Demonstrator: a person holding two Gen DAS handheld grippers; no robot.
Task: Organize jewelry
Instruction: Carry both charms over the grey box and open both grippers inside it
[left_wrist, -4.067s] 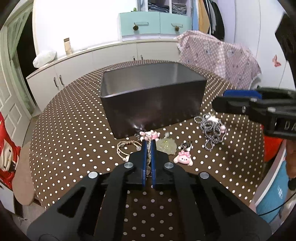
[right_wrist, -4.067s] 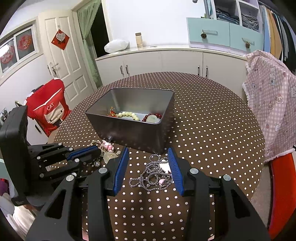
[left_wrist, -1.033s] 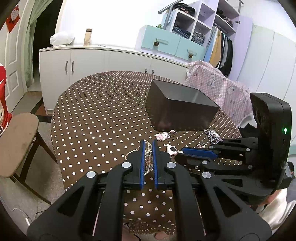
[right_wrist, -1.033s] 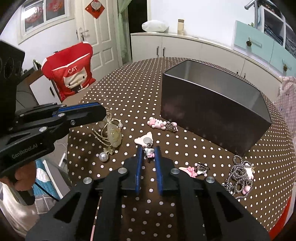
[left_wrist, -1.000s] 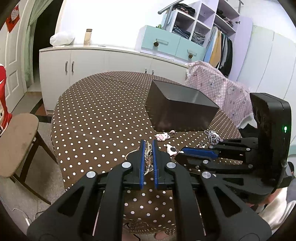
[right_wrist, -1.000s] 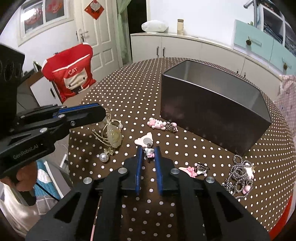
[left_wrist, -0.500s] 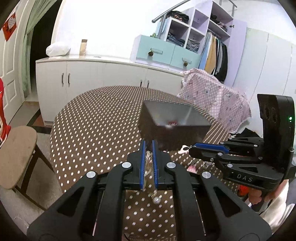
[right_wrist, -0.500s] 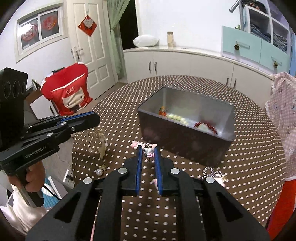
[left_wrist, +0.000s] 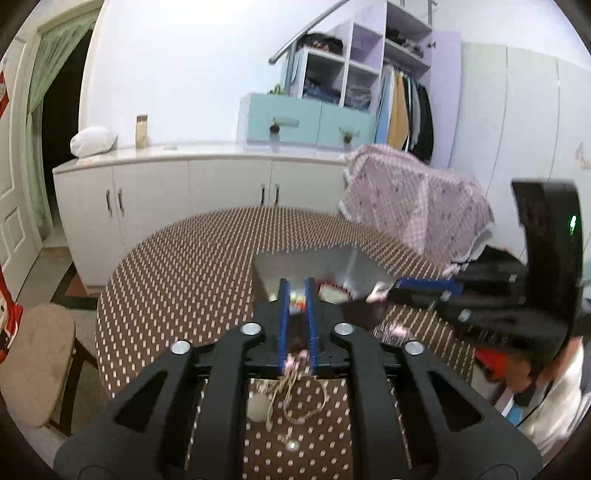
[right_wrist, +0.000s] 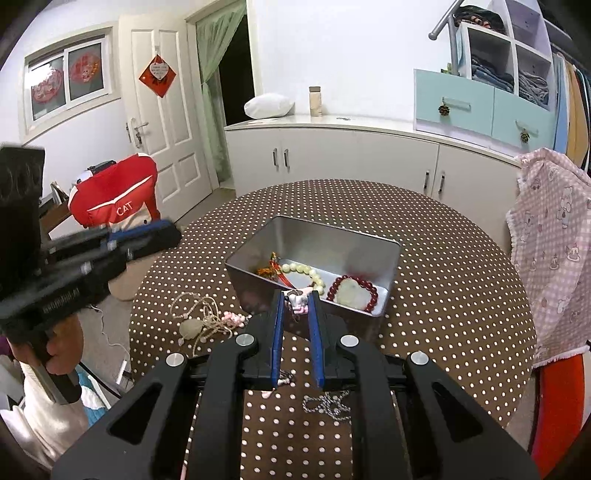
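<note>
The right gripper (right_wrist: 295, 306) is clamped on a small pink-and-white charm (right_wrist: 297, 300) above the near rim of the rectangular metal tin (right_wrist: 384, 254). The left gripper (left_wrist: 296, 291) is opening; a cord necklace (right_wrist: 201, 319) lies on the dotted counter (right_wrist: 443, 295) near its left edge, beside the tin.

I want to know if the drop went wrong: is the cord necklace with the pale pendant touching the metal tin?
Apart: the right wrist view shows the cord necklace on the tablecloth, dotted cloth between it and the tin.
</note>
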